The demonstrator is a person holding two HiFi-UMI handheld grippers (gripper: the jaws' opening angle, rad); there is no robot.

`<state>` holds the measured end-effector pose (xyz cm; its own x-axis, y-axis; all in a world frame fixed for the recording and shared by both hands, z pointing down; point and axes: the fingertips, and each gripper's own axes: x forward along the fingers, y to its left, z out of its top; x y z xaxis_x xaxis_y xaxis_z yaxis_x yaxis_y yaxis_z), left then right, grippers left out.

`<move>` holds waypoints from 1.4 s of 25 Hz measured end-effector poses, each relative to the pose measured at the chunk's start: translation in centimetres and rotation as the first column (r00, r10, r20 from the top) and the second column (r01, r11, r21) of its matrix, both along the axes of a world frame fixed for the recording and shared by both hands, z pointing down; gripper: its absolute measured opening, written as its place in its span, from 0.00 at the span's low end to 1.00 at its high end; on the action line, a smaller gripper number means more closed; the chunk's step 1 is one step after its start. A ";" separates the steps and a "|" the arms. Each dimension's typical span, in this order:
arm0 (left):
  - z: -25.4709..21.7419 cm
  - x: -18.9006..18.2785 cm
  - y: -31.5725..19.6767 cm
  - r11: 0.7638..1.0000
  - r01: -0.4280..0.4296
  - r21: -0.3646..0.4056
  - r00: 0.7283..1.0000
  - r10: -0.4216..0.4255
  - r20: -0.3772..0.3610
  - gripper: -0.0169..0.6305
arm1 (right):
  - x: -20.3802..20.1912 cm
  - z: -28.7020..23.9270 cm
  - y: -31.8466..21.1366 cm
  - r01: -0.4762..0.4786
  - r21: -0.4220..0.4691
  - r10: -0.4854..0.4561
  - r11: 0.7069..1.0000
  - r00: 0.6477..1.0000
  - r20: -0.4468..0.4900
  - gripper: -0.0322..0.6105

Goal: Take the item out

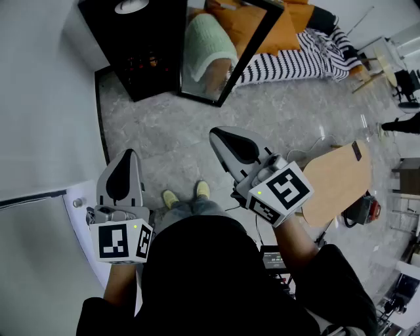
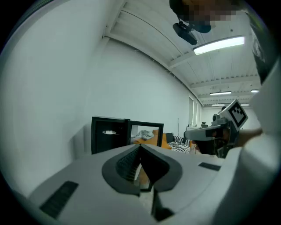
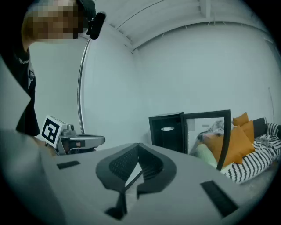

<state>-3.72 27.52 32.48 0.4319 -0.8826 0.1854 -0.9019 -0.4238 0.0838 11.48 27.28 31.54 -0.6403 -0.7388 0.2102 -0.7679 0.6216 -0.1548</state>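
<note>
Facing open cabinet (image 1: 147, 59), both tongs closed and empty.
Sitting on floor at 11 o'clock, door (image 1: 210, 59) swung wide; left gripper (image 1: 128, 154) and right gripper (image 1: 215, 133) pinched shut on nothing, well apart from it. Pale round item (image 1: 131, 6) inside near top, cut off by frame: kind unclear, probably light, stiff, maybe fragile; best pinched at rim.

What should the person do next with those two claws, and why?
Probably carry the right claw forward toward the black cabinet. The cabinet's door stands open and a pale item shows inside, but the right claw and the left claw are both shut, hold nothing, and are well short of the cabinet.
</note>
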 end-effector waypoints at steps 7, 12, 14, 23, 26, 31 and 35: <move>-0.2 -0.2 -0.1 1.000 -0.010 0.011 1.000 0.009 0.010 0.04 | -0.6 0.3 -0.1 0.003 -0.005 -0.003 1.000 1.000 -0.006 0.06; -0.3 -0.9 -0.4 1.000 -0.011 0.015 1.000 0.011 0.007 0.04 | -1.1 -0.2 -0.5 -0.007 -0.003 0.007 1.000 1.000 0.017 0.06; -0.4 -1.4 -0.5 1.000 -0.010 0.017 1.000 0.010 0.006 0.04 | -1.5 -0.5 -0.5 0.002 0.003 -0.002 1.000 1.000 0.021 0.06; -1.2 -5.1 -0.2 0.999 0.001 0.039 1.000 0.000 -0.006 0.04 | -4.8 -1.4 -0.7 0.027 0.000 -0.027 1.000 0.999 0.036 0.06; -1.3 -6.8 -0.5 0.999 0.000 0.046 1.000 0.000 -0.007 0.04 | -5.9 -1.9 -1.2 0.024 -0.001 -0.024 1.000 0.999 0.039 0.06; -1.4 -9.7 -0.3 0.999 0.008 0.045 1.000 -0.008 -0.012 0.04 | -8.2 -2.2 -1.2 0.030 0.001 -0.030 1.000 1.000 0.009 0.06; -1.3 -10.4 0.3 0.999 0.003 0.044 1.000 -0.002 -0.024 0.04 | -8.9 -2.0 -0.6 0.026 0.004 -0.026 1.000 1.000 -0.013 0.06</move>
